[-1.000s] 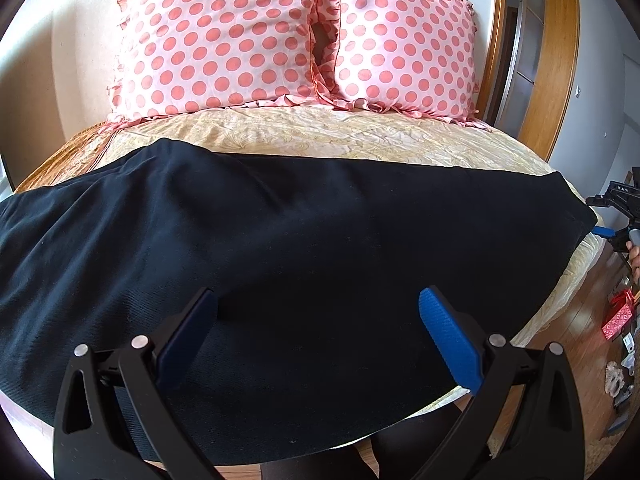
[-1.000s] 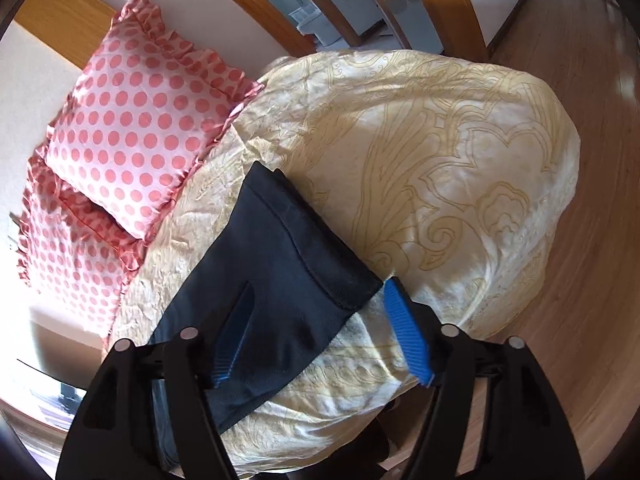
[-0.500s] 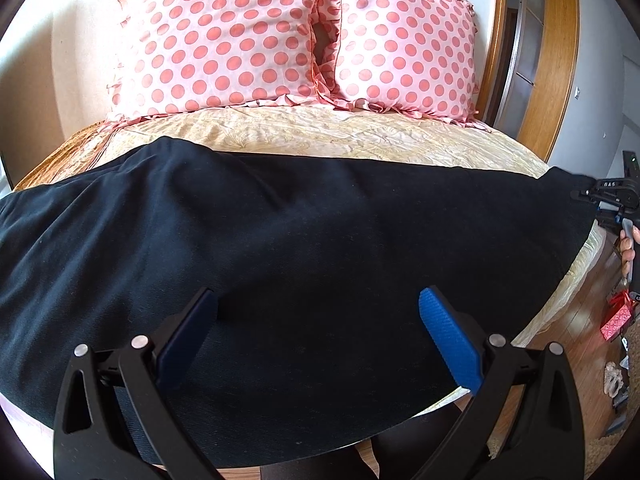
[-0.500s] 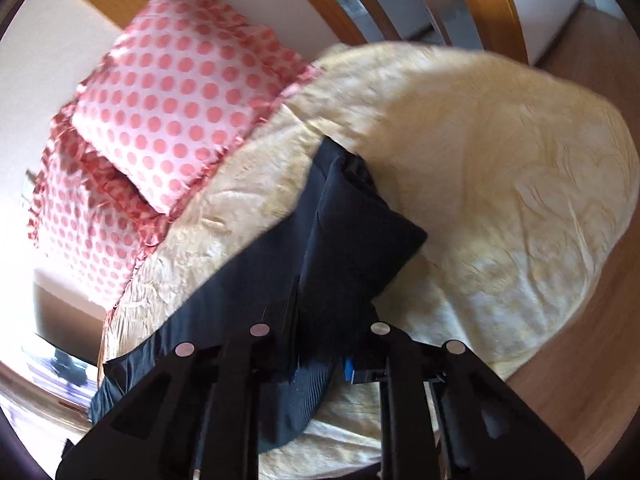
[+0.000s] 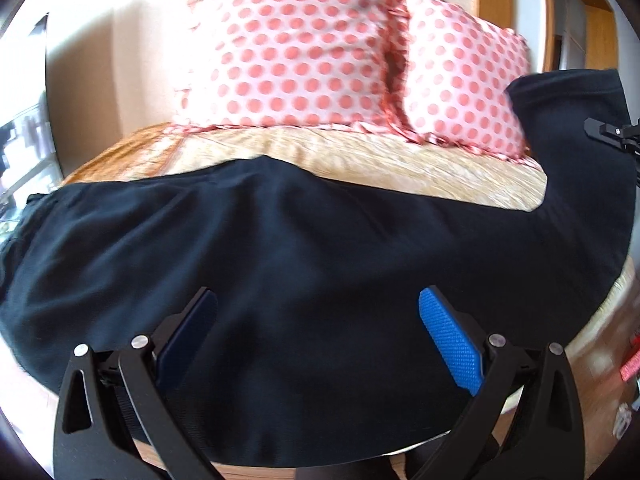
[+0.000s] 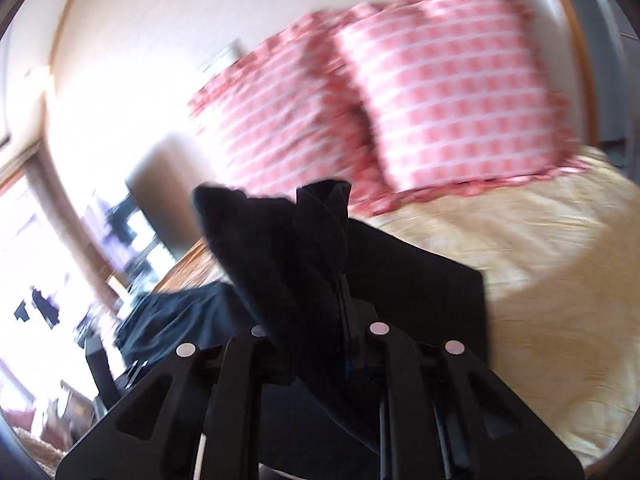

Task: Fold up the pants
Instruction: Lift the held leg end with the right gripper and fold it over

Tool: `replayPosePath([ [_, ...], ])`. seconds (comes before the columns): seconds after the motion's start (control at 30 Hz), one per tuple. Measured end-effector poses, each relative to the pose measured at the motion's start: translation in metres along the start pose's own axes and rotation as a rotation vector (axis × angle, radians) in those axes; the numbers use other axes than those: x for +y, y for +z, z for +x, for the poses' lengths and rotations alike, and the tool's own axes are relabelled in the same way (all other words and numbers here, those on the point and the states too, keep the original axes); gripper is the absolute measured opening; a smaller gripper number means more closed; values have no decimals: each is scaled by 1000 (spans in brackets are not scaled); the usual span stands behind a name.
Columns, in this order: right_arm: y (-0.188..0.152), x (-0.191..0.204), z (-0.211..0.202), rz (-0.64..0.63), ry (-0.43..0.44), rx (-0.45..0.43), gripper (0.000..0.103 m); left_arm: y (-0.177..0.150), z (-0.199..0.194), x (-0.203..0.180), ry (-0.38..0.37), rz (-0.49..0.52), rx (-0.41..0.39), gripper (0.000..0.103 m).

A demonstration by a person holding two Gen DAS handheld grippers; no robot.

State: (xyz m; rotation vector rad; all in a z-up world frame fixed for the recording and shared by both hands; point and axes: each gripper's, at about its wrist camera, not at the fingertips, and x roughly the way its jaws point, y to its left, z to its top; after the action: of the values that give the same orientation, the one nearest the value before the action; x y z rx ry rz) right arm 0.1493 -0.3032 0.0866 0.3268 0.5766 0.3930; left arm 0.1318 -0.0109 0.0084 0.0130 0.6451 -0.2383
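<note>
While left jaws gape above, right gripper [image 6: 316, 320] pinches pants [image 5: 320, 264].

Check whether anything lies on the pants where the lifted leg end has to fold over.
Nothing visible does. The right hand-held gripper is shut on the leg end of the black pants, raised off the bed. The cloth spread toward the other end is bare; the left hand-held gripper hovers open over it, and could get covered.
</note>
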Motion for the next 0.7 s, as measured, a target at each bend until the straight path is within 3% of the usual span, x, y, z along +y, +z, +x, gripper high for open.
replayPosePath([
  [0.17,-10,66,96,-62,124,187,15,-1,-16,42,95,-91,-24,101],
  [0.37,4,123,129,-170,125,124,16,-9,-36,80,178,-148,-40,101],
  [0.47,-36,154,160,-307,101,255,16,-13,-41,97,205,-174,-42,101],
  [0.57,-77,156,182,-318,102,363,16,-15,-43,110,239,-192,-45,101],
  [0.7,-65,163,173,-293,121,266,16,-16,-53,126,273,-231,-61,101],
])
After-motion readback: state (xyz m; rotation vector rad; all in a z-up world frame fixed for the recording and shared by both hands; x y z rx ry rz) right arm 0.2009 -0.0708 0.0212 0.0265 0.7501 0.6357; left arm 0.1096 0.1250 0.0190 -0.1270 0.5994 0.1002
